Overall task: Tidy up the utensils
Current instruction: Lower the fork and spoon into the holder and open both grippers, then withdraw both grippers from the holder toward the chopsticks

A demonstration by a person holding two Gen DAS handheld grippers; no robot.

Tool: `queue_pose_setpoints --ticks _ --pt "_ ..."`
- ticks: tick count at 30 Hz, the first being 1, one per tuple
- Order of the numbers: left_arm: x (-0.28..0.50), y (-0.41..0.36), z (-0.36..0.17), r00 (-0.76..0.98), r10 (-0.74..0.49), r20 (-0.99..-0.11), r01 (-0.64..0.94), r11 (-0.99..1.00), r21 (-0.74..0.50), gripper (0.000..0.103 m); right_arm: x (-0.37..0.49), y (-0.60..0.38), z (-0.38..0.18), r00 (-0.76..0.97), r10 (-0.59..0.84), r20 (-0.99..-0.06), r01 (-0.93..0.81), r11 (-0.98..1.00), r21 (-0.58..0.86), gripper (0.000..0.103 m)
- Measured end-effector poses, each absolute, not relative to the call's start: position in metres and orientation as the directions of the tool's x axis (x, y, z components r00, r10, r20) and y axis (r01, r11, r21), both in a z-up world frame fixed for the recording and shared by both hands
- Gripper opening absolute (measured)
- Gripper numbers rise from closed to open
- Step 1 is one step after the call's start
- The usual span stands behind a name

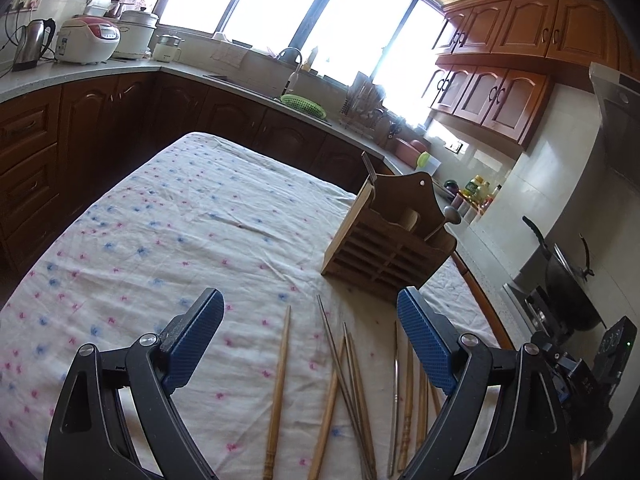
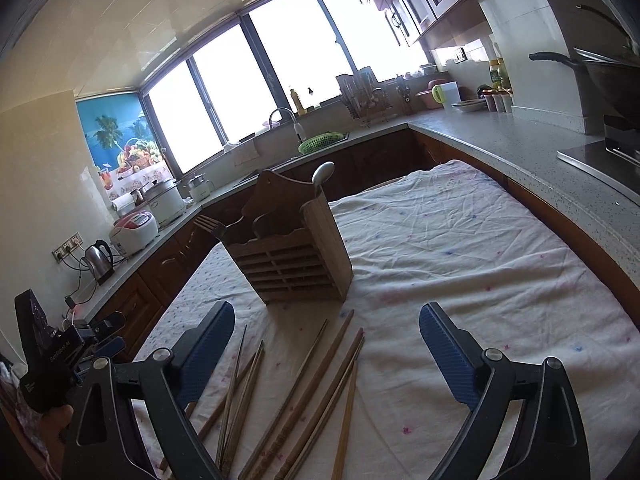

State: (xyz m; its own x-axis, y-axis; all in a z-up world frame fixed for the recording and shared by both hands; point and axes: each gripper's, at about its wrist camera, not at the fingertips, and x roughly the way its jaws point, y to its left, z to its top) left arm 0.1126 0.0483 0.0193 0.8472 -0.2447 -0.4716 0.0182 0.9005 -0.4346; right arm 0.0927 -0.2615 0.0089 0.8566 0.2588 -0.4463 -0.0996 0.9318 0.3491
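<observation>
Basically pre-grasp. Both claws hung wide open over the cloth, nothing held. Left gripper [image 1: 310,316] sat above the loose chopsticks [image 1: 340,392], which lay scattered flat on the floral tablecloth [image 1: 180,220], some crossing each other, mixed wood and metal. Right gripper [image 2: 326,330] was likewise spread wide and empty, over the same pile [image 2: 304,392]. Wooden utensil holder [image 1: 384,248] stood upright just beyond the pile, near the table's far right edge in the left view; a spoon [image 2: 323,172] and a fork [image 2: 208,225] already stuck out of it, so sorting looked partly done, chopsticks left. Next move probably needed one claw to drop onto a single stick lying apart, like the lone wooden one [image 1: 278,392], close across its shaft, then lift and tip it upright into a holder slot. Crossed sticks risked double pickup.
</observation>
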Motion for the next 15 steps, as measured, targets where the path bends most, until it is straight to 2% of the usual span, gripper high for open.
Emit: queue_pose_setpoints --ticks 15 --pt "0.120 0.034 0.000 0.773 -0.241 -0.587 0.006 0.928 -0.373 0.090 0.092 -0.260 -0.007 0.827 0.253 -0.502 -0.084 0.938 0.336 0.094"
